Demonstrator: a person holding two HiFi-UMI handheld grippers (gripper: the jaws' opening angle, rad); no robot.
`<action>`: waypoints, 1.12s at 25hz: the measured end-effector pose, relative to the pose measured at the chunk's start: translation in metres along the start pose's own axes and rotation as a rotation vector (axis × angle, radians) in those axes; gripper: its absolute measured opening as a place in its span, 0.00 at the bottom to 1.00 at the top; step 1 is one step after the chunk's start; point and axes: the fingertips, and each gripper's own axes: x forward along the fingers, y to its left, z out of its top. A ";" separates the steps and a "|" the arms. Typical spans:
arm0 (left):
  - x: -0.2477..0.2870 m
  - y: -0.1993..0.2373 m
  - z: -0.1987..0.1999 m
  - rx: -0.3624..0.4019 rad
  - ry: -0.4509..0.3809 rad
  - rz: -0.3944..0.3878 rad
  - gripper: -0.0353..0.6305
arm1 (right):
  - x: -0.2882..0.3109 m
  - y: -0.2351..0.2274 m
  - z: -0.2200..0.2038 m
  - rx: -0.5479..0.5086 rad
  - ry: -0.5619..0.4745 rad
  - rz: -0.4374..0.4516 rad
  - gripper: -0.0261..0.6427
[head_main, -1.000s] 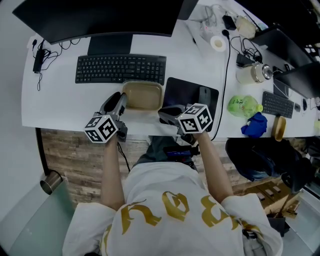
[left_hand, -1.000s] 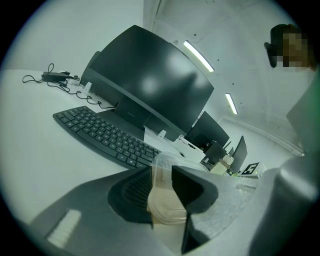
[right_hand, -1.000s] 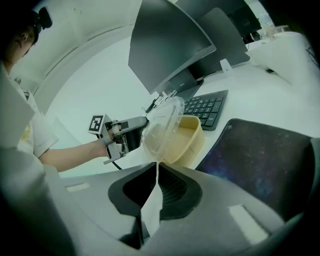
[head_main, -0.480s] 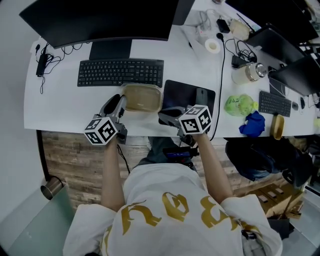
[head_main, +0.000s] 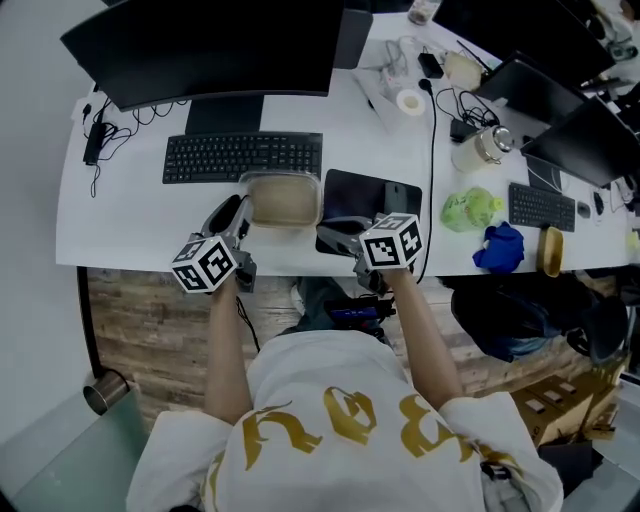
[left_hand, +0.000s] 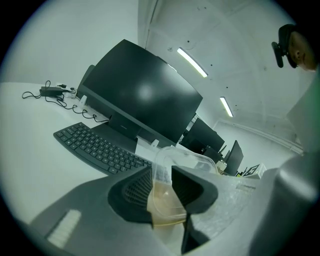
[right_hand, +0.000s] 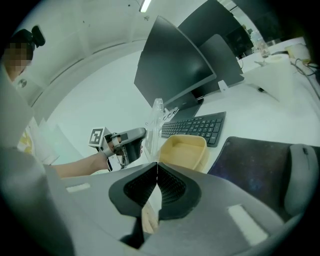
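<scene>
A beige tub (head_main: 283, 198) sits on the white desk (head_main: 120, 215) near its front edge, in front of the keyboard; it shows open in the right gripper view (right_hand: 186, 149). My left gripper (head_main: 240, 207) is at the tub's left side, shut on a clear plastic lid (left_hand: 190, 159). From the right gripper view that lid (right_hand: 156, 120) stands nearly upright beside the tub, held by the left gripper (right_hand: 127, 141). My right gripper (head_main: 330, 228) hovers at the desk's front edge to the tub's right, jaws shut (right_hand: 157, 167) with nothing seen between them.
A black keyboard (head_main: 243, 157) and a large monitor (head_main: 210, 50) lie behind the tub. A dark mouse pad (head_main: 370, 195) with a mouse (head_main: 398, 192) is to the right. Further right are a cable, a tape roll (head_main: 408, 100), a green bag (head_main: 465, 210) and a blue cloth (head_main: 500, 247).
The clear lid, tilted over the tub a second ago, now stands upright at the tub's left in the left gripper. The tub's inside is uncovered. The right gripper stayed shut.
</scene>
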 end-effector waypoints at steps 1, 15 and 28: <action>-0.001 -0.001 0.001 0.002 -0.003 0.000 0.23 | -0.001 0.001 0.001 -0.002 -0.005 -0.007 0.08; -0.019 -0.024 0.016 0.030 -0.019 0.016 0.21 | -0.020 0.026 0.008 -0.039 -0.079 -0.059 0.08; -0.037 -0.033 0.027 0.039 -0.049 0.016 0.21 | -0.026 0.043 0.014 -0.048 -0.133 -0.038 0.08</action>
